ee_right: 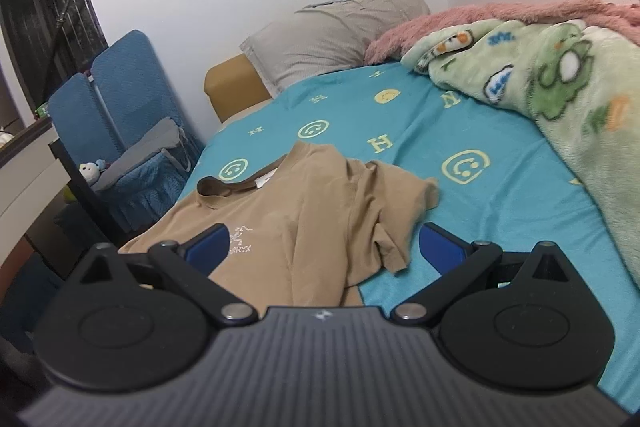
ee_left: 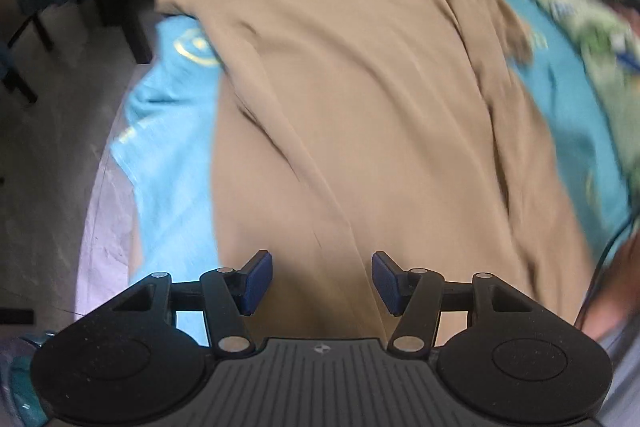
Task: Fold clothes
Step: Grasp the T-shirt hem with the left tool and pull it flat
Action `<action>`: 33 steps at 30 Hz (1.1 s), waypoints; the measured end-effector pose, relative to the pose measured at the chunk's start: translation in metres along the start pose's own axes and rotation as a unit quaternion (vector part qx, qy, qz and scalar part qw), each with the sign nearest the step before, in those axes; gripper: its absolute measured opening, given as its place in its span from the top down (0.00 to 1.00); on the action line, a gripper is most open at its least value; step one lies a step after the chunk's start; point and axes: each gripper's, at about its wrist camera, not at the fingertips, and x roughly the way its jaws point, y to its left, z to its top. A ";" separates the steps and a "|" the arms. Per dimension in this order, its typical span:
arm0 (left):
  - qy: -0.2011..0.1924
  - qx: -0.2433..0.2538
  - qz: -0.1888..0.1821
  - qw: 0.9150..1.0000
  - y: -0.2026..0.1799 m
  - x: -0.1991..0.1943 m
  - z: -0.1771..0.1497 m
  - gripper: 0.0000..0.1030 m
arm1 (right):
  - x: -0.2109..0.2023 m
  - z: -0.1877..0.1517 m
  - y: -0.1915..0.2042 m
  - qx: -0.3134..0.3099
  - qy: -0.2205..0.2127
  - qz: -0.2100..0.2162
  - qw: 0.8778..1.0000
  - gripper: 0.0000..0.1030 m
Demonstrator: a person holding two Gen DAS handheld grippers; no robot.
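A tan T-shirt (ee_left: pixel 360 115) lies spread front side up on a teal bed sheet (ee_left: pixel 172 155), collar at the far end. My left gripper (ee_left: pixel 322 283) is open and empty, hovering above the shirt's lower part near the hem. In the right wrist view the same shirt (ee_right: pixel 304 219) shows a white chest logo and a rumpled right sleeve (ee_right: pixel 400 203). My right gripper (ee_right: pixel 324 251) is open and empty, above the shirt's chest and sleeve.
The sheet (ee_right: pixel 480 211) has yellow smiley prints. A green patterned blanket (ee_right: pixel 560 95) and a pink blanket (ee_right: pixel 500 15) are piled at the right. A grey pillow (ee_right: pixel 332 39) lies at the head. Blue chairs (ee_right: pixel 116 99) and a dark desk stand left of the bed.
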 end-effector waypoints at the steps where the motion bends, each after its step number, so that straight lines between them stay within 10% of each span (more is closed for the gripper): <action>1: -0.001 0.018 0.010 1.000 -0.008 0.000 -0.005 0.43 | -0.005 -0.001 -0.001 -0.001 -0.002 -0.001 1.000 0.00; 4: -0.016 0.038 0.033 0.999 -0.018 -0.002 -0.013 0.55 | -0.017 -0.004 -0.003 -0.005 -0.004 -0.006 1.000 0.00; 6: -0.011 -0.002 0.029 1.000 -0.006 -0.002 -0.010 0.87 | -0.021 -0.005 -0.006 -0.002 -0.002 -0.007 1.000 0.00; 8: -0.002 -0.053 0.002 0.999 0.014 -0.011 -0.009 0.96 | -0.022 -0.006 -0.006 -0.003 -0.003 -0.009 1.000 0.00; 17: 0.040 -0.127 0.053 0.990 0.074 -0.041 -0.007 0.96 | -0.016 -0.007 -0.006 -0.003 -0.001 -0.010 1.000 0.00; 22: 0.029 -0.138 0.043 0.989 0.078 -0.050 -0.012 0.84 | -0.018 -0.008 -0.004 -0.012 0.000 -0.009 1.000 0.00; 30: -0.103 -0.065 0.058 0.991 0.040 -0.081 0.019 0.24 | -0.014 -0.008 -0.002 -0.017 0.002 -0.012 1.000 0.00; 33: -0.156 -0.051 0.057 0.985 0.023 -0.089 0.030 0.19 | -0.013 -0.009 0.000 -0.023 0.002 -0.012 1.000 0.00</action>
